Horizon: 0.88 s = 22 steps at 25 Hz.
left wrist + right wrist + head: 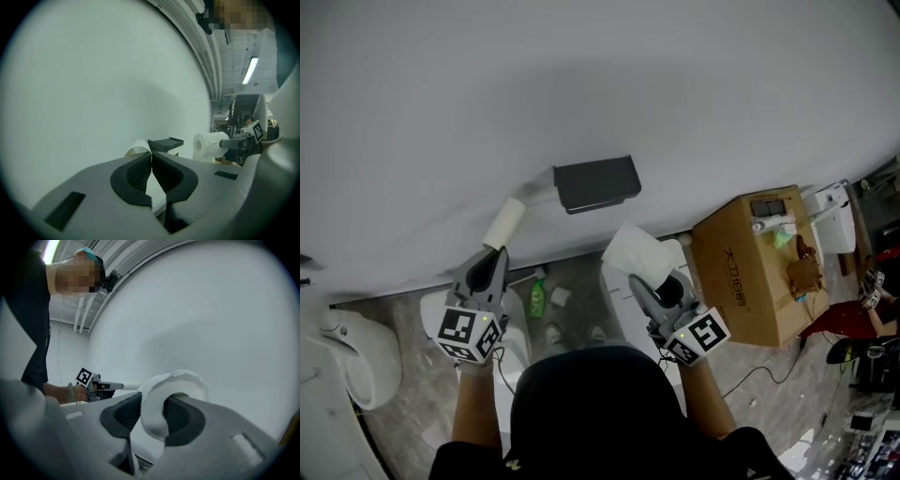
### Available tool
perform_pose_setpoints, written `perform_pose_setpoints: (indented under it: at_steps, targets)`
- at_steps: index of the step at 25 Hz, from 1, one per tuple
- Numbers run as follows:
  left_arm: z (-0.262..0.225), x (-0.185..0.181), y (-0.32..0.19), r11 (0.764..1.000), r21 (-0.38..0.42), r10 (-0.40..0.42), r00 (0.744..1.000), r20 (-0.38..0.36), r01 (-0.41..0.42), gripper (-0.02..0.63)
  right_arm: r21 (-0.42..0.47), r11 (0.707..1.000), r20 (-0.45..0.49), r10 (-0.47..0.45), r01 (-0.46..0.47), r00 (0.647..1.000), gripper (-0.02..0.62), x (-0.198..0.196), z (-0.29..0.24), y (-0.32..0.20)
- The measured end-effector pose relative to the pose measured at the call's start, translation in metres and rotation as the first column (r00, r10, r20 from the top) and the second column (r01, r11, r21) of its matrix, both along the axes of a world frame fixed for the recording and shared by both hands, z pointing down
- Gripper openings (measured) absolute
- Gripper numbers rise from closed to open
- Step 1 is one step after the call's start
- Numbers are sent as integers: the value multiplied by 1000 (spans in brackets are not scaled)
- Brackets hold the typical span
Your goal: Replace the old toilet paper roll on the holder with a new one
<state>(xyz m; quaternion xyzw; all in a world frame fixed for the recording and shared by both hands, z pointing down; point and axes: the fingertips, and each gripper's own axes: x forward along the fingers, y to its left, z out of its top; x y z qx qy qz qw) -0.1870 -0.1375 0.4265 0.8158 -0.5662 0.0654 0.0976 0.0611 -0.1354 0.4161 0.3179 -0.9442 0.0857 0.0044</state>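
One empty cardboard tube [504, 223] lies at 8 o'clock of the single dark holder [595, 183], its wall pinched in the almost closed left gripper [152, 161]. One full white roll [636, 251], at 5 o'clock of the holder, is clamped through its wall by the right gripper [152, 412]. One cardboard box [741, 291] at 3 o'clock bears print too small to read.

cardboard box [750, 272] right, on floor | green bottle [537, 300] floor centre | toilet [352, 361] left

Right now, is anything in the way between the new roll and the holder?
Yes. The empty cardboard tube, pinched in the left tool, seems to lie at the free end of the holder bar, where the new toilet paper roll in the right tool must slide on.
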Motion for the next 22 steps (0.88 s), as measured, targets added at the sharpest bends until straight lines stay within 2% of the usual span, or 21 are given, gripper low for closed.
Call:
perform_pose_setpoints:
  at_steps: [10,18,22]
  targets:
    - [25,-24,52,993,-67,-101,995,-7,100,23,-24,988,9,-153,153,988,137,-52,8,2]
    - [40,-39,81,981,-104,-165,986,-19,162,23,-40,973,14,-228,229,973,137,-83,14,-4]
    - [44,-44,89,978,-114,-179,984,-13,177,23,-12,965,1,-262,262,965,137,-91,10,-10]
